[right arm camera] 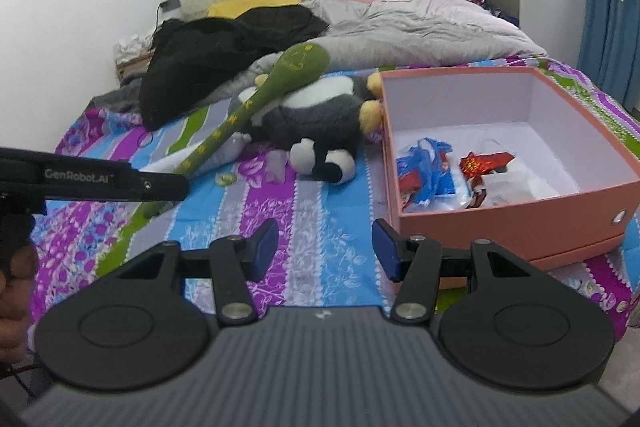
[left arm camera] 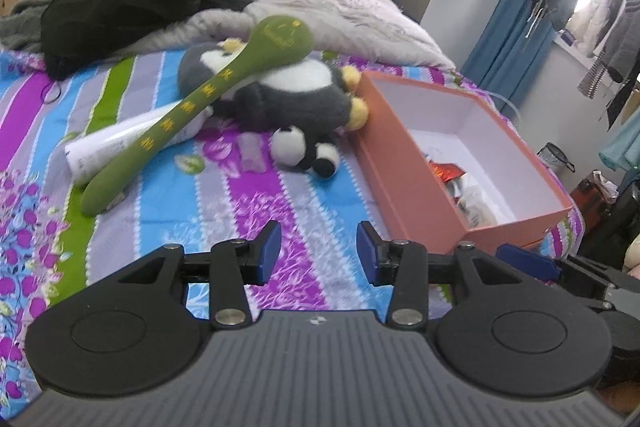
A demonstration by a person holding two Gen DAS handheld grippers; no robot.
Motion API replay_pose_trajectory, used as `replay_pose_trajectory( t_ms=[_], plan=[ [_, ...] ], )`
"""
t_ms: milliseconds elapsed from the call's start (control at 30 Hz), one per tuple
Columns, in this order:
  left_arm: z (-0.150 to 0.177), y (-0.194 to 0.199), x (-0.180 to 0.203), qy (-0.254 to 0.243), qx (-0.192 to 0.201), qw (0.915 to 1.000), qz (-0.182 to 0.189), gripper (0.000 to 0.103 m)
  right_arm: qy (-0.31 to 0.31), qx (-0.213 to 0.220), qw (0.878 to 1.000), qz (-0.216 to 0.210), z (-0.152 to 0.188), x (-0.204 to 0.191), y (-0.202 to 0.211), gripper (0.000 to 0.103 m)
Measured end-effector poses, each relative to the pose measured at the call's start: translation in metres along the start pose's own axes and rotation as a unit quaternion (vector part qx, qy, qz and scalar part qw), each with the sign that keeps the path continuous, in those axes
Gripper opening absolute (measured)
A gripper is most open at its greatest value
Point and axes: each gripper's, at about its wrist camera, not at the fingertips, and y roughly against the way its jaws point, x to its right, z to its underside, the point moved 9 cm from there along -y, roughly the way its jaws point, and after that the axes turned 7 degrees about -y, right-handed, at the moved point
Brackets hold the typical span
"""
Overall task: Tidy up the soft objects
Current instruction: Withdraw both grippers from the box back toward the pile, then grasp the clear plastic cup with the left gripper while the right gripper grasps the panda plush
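grey-white plush penguin (left arm camera: 296, 87) under green stick (left arm camera: 192, 119); both tools half-open, empty.

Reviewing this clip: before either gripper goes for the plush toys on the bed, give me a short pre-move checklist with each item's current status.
1. Left gripper empty, jaws apart: ok.
2. Right gripper empty, jaws apart: ok.
3. Small panda plush lies free on the bedspread, nothing on top: ok.
4. Large grey plush free to lift: not ok, the green plush spoon lies across it.
5. Pink box open with free room: ok, wrappers cover only part of its floor.
6. White tube under the spoon handle, soft or not: cannot tell.
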Motion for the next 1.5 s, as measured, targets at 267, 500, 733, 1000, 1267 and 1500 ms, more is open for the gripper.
replay_pose_trajectory(
  t_ms=[267, 500, 733, 1000, 1267, 1500],
  plan=[
    [0.010, -0.026, -0.024, 0.012, -0.021, 0.9996, -0.014, 0.047, 0.007, -0.011, 1.000, -0.001, 0.004, -0.008, -0.023, 0.055],
    [0.002, -0.057, -0.038, 0.011, -0.028, 0.9995, -0.014, 0.048, 0.023, -0.007, 1.000, 0.000, -0.006, -0.018, -0.051, 0.055],
    [-0.011, -0.082, -0.056, 0.019, -0.027, 0.9993, -0.015, 0.048, 0.035, -0.016, 0.999, -0.006, -0.009, -0.028, -0.084, 0.055],
    [-0.022, -0.120, -0.081, 0.031, -0.027, 0.9989, -0.023, 0.052, 0.047, -0.026, 0.999, -0.006, -0.011, -0.035, -0.129, 0.055],
    [-0.041, -0.163, -0.103, 0.058, -0.018, 0.9980, -0.017, 0.052, 0.050, -0.041, 0.998, 0.009, -0.020, -0.033, -0.184, 0.054],
    [-0.059, -0.202, -0.108, 0.081, -0.016, 0.9966, 0.009, 0.053, 0.072, -0.033, 0.996, 0.049, -0.027, -0.018, -0.219, 0.054]
  ],
)
